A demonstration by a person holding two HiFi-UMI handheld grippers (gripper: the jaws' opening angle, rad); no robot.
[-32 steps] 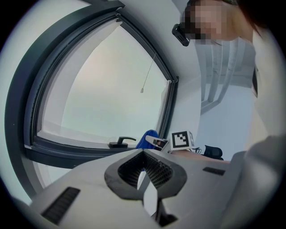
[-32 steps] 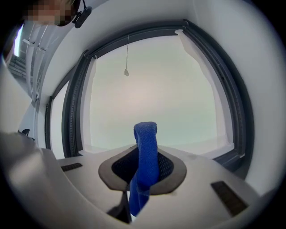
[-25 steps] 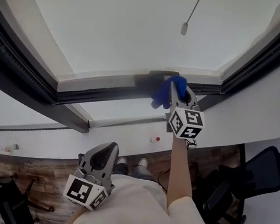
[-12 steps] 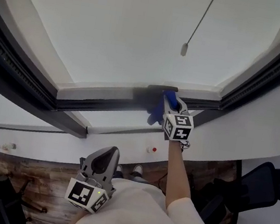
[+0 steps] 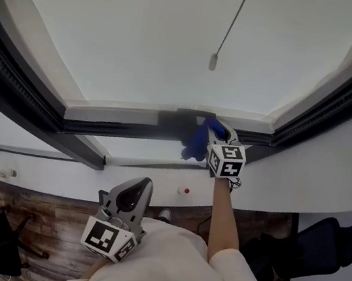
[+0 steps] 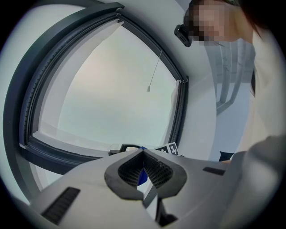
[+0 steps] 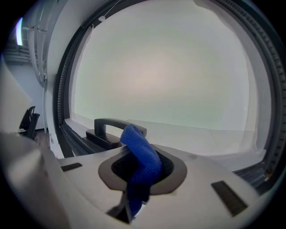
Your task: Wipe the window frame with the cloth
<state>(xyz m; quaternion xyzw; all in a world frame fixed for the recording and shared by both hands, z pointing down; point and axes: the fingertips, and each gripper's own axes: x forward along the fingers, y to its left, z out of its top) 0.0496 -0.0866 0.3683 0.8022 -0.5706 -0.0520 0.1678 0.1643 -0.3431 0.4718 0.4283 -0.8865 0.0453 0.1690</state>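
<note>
My right gripper (image 5: 213, 132) is shut on a blue cloth (image 5: 196, 142) and holds it against the dark lower window frame (image 5: 114, 131), just right of the black window handle (image 5: 185, 114). In the right gripper view the cloth (image 7: 141, 157) bulges up out of the jaws, with the handle (image 7: 111, 127) close behind it. My left gripper (image 5: 136, 193) hangs low by the person's chest, away from the window. Its jaws are shut with nothing between them (image 6: 143, 153). Through the left gripper view I glimpse the cloth (image 6: 141, 177) and the window frame (image 6: 41, 148).
A blind cord with a small weight (image 5: 213, 61) hangs in front of the pane. A white sill wall (image 5: 155, 186) runs below the frame. Dark office chairs (image 5: 324, 249) stand on the wooden floor (image 5: 43, 228) to the right and lower left.
My right gripper has slid the cloth a little down and left along the lower frame, beside the handle. The left gripper has stayed low and shut.
</note>
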